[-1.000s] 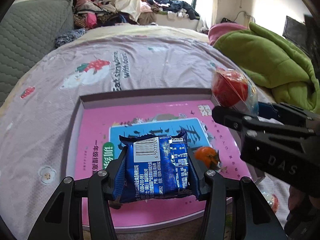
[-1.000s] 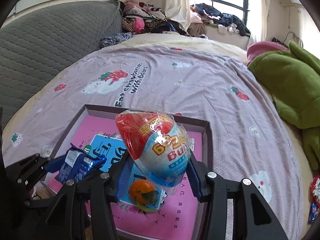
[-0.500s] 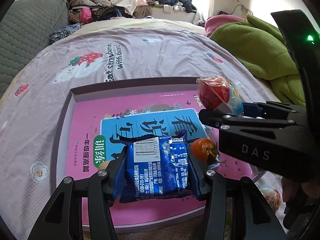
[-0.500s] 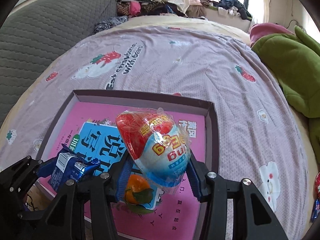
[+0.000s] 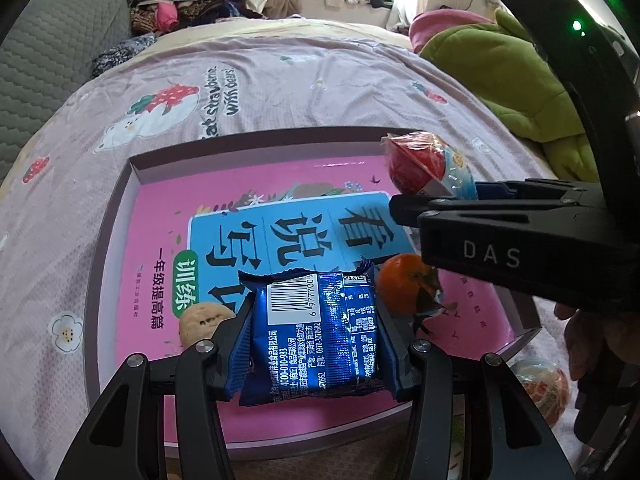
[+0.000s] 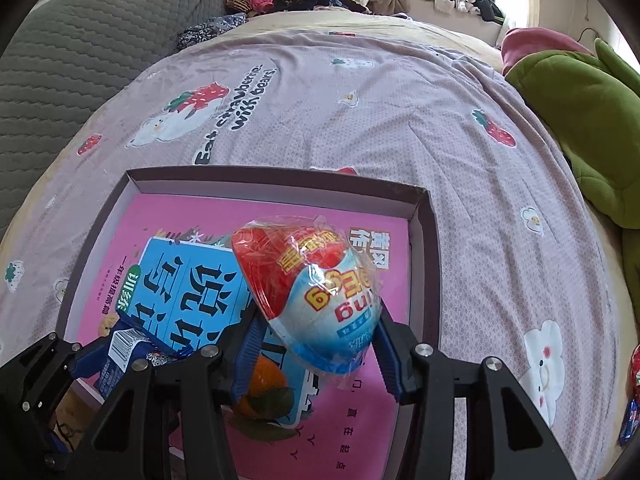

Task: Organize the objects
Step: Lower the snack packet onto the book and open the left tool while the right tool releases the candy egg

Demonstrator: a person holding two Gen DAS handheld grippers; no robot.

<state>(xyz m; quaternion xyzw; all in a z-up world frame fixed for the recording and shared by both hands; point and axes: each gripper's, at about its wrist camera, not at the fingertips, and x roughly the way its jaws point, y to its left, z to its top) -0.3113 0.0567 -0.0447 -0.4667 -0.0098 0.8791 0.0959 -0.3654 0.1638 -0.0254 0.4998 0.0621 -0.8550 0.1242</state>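
**Both tools lowered toward the tray since a second ago**

Closer now: my left tool [image 5: 316, 344] is clamped on the blue snack packet [image 5: 316, 332], my right tool [image 6: 316, 344] on the wrapped egg toy [image 6: 308, 292], both over the pink tray [image 6: 424, 264]. Next, I judge, set each down clear of the orange [image 5: 404, 284] and what looks like a cookie [image 5: 202, 320]. Tray sits on the bed [image 6: 360, 120]; green blanket [image 5: 500, 80] beyond.

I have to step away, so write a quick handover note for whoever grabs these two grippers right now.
Left gripper: shut on the blue snack packet, held over the near part of the shallow box.
Right gripper: shut on the wrapped red and white egg, above the box's right half.
Already in the box: pink book, tangerine, cookie.
Left: set down both items; a wrapped item lies outside the box.
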